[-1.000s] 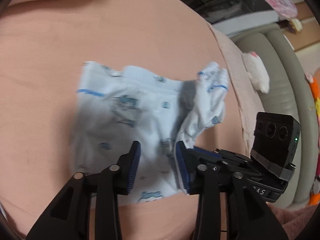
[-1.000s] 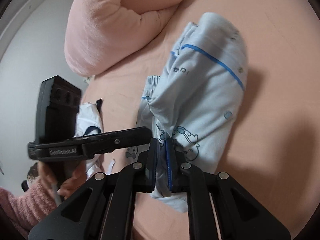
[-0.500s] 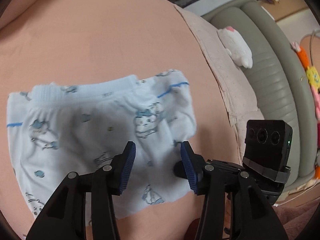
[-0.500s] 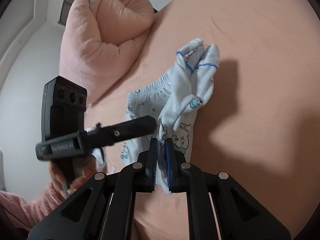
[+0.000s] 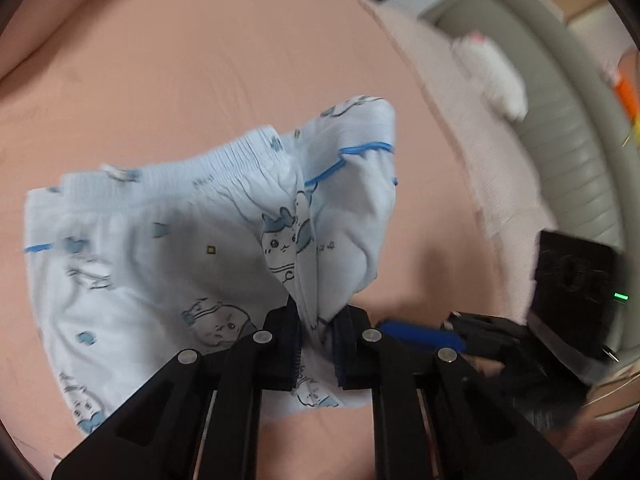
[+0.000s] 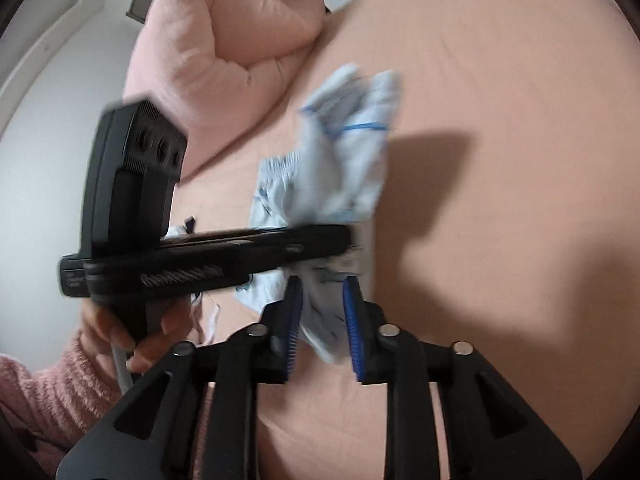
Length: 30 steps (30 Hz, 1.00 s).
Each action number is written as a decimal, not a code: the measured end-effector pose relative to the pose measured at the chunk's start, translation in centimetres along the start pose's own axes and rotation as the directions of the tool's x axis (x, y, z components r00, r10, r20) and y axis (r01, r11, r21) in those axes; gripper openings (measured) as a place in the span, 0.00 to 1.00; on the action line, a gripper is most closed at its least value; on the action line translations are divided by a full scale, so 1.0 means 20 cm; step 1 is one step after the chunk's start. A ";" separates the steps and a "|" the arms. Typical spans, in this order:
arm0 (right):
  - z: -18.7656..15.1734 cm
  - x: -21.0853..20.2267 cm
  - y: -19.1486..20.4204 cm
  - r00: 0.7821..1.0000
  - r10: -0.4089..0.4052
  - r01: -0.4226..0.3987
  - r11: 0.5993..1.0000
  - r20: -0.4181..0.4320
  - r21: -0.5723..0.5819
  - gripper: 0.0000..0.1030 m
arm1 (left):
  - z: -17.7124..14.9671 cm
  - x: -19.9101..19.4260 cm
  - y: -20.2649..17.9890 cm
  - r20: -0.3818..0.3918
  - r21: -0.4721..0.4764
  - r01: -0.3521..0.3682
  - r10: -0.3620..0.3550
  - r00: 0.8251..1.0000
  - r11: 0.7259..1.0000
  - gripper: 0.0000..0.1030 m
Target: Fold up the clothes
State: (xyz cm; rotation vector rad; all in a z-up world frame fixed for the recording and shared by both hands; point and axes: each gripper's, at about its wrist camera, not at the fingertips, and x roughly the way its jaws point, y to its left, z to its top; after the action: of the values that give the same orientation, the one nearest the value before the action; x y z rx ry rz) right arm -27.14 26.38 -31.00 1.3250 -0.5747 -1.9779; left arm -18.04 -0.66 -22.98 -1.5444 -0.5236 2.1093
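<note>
Now the shorts (image 5: 168,264) lie on the bed (image 5: 200,92), one bunched fold pinched in the left gripper (image 5: 316,344), whose jaws have just closed on it. Half a second ago they stood wide. The right gripper (image 6: 320,320) has just opened; cloth hangs loose between its jaws. Both point steeply down.

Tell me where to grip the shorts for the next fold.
Grip the free ribbed waistband corner of the shorts, far left in the left wrist view, coming in low from that side. It lies flat on the bed; the other end is already bunched.
</note>
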 end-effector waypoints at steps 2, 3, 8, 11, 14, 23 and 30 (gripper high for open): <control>0.04 -0.02 -0.05 0.999 0.034 -0.037 0.997 0.042 0.064 0.22 | -0.01 -0.11 0.06 0.029 -0.027 0.048 -0.047 0.998 0.998 0.12; 0.06 0.00 -0.06 0.999 0.028 -0.031 0.997 0.044 0.072 0.22 | -0.02 -0.15 0.11 0.034 -0.038 0.053 -0.052 0.998 0.998 0.12; 0.10 0.23 0.08 0.999 -0.020 0.018 0.998 -0.042 -0.060 0.22 | -0.06 -0.22 0.41 -0.006 -0.131 -0.020 0.020 1.000 0.991 0.12; 0.09 0.39 0.19 0.995 -0.009 -0.005 0.991 -0.097 -0.135 0.22 | -0.10 -0.22 0.56 -0.037 -0.193 -0.041 0.034 0.999 0.980 0.17; 0.06 0.56 0.26 0.980 -0.107 0.067 0.971 -0.167 -0.230 0.23 | -0.15 -0.27 0.66 -0.032 -0.241 -0.072 0.066 0.997 0.968 0.38; 0.04 0.50 0.23 0.981 -0.142 0.118 0.979 -0.134 -0.168 0.27 | -0.32 -0.39 0.62 -0.022 -0.142 -0.092 0.090 0.996 0.986 0.45; -0.06 0.51 0.19 0.968 -0.169 0.142 0.979 -0.187 -0.149 0.27 | -0.33 -0.38 0.60 -0.045 -0.096 -0.128 0.124 0.991 0.987 0.10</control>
State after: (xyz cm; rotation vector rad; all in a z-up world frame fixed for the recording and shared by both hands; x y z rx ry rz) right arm -27.46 16.35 -35.32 1.4989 -0.2439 -1.9394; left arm -11.49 -14.64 -25.83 -1.7111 -0.5363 2.1711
